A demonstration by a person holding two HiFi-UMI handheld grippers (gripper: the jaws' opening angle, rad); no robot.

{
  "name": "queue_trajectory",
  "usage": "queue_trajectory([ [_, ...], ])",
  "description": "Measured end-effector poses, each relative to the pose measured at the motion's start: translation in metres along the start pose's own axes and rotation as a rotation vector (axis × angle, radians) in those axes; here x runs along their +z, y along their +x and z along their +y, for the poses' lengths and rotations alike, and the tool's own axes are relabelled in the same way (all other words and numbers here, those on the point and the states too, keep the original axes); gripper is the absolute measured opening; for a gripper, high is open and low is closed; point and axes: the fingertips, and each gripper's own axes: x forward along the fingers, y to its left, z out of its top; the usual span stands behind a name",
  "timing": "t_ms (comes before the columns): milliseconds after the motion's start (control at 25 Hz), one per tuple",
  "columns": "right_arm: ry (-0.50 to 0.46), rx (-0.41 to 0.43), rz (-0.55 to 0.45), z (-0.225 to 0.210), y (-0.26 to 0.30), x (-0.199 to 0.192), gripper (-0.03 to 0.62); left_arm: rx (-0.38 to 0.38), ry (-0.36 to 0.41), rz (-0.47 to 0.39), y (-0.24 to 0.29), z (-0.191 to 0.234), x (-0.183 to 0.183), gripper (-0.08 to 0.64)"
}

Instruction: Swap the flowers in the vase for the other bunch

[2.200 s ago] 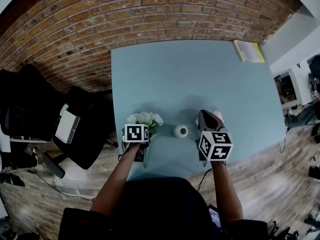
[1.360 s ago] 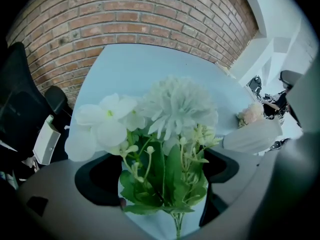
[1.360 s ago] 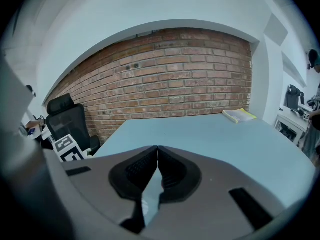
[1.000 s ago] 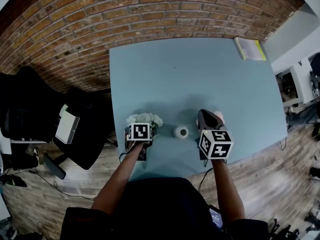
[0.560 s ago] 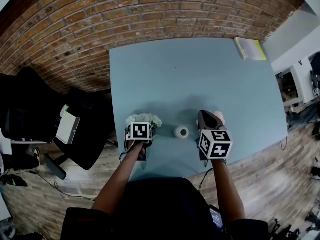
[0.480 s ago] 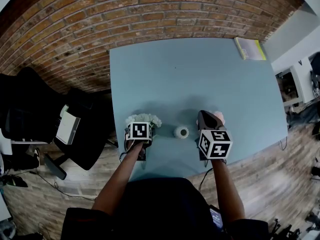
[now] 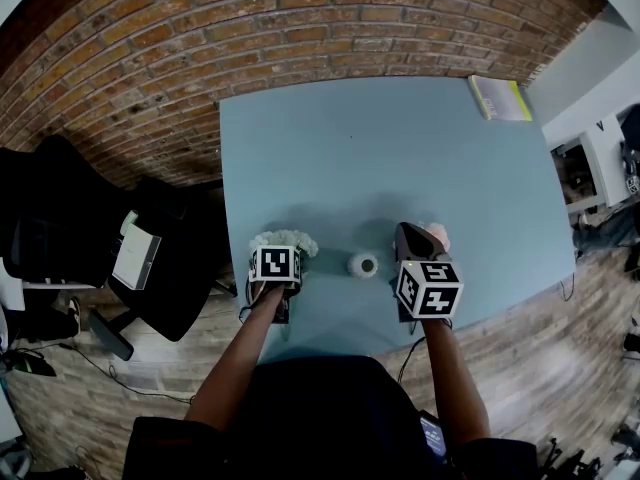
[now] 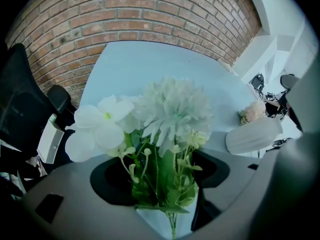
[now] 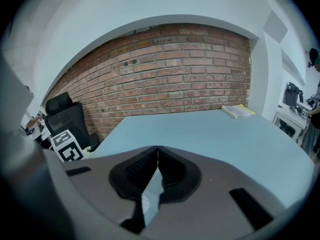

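A bunch of white flowers (image 7: 283, 240) lies near the table's front edge, left of a small white vase (image 7: 362, 264) that stands empty. My left gripper (image 7: 277, 268) points steeply down over the bunch. In the left gripper view its jaws have just been closing, and the pads (image 8: 107, 176) press the green foliage of the white bunch (image 8: 165, 114) from both sides. A pink bunch (image 7: 437, 233) lies on the table by my right gripper (image 7: 412, 236). That gripper (image 9: 157, 148) is shut with nothing between its tips. The vase (image 8: 252, 135) and pink bunch (image 8: 252, 111) show at the right of the left gripper view.
The blue table (image 7: 380, 158) stands against a brick wall (image 7: 250, 38). A book (image 7: 497, 100) lies at its far right corner. A black office chair (image 7: 60, 228) stands on the wooden floor to the left. Desks with equipment are off to the right.
The white bunch has drawn into a tighter clump at the left gripper. Both hands and the vase have stayed in place.
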Motion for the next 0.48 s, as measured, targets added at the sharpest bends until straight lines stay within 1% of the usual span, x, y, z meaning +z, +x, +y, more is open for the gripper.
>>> queue_trajectory([
  [480, 0.006, 0.006, 0.007, -0.0001, 0.0013, -0.0014, 0.014, 0.000, 0.003, 0.002, -0.0021, 0.0012, -0.0014, 0.253],
])
